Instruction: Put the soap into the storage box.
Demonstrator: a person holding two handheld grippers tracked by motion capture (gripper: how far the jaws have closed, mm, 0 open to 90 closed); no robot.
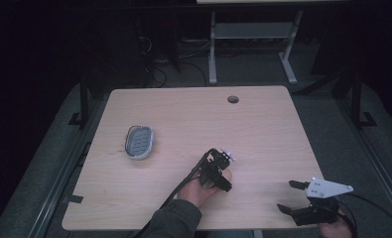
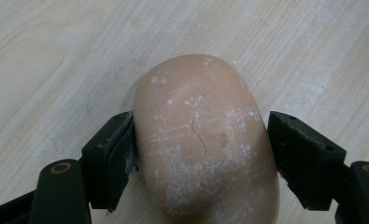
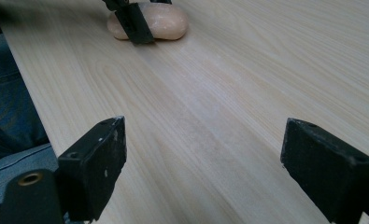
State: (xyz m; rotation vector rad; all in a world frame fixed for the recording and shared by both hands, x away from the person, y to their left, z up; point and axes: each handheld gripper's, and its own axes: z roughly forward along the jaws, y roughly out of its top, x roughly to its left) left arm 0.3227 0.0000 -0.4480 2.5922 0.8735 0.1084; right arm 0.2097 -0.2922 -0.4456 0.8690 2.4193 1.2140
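Straddling the soap bar (image 2: pixel 205 144) across its short axis, the left hand-held gripper (image 2: pixel 203 154) barely touches it; the right hand-held gripper (image 3: pixel 203 168) gapes empty.

Open tabletop (image 1: pixel 263 129) all round, bar soap dish (image 1: pixel 139 142) far left and soap (image 2: pixel 205 140) mid-front.

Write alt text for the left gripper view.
A peach-coloured oval soap bar, dusted with white residue, lies on a pale wooden table between the left gripper's two black jaws, which press against its sides.
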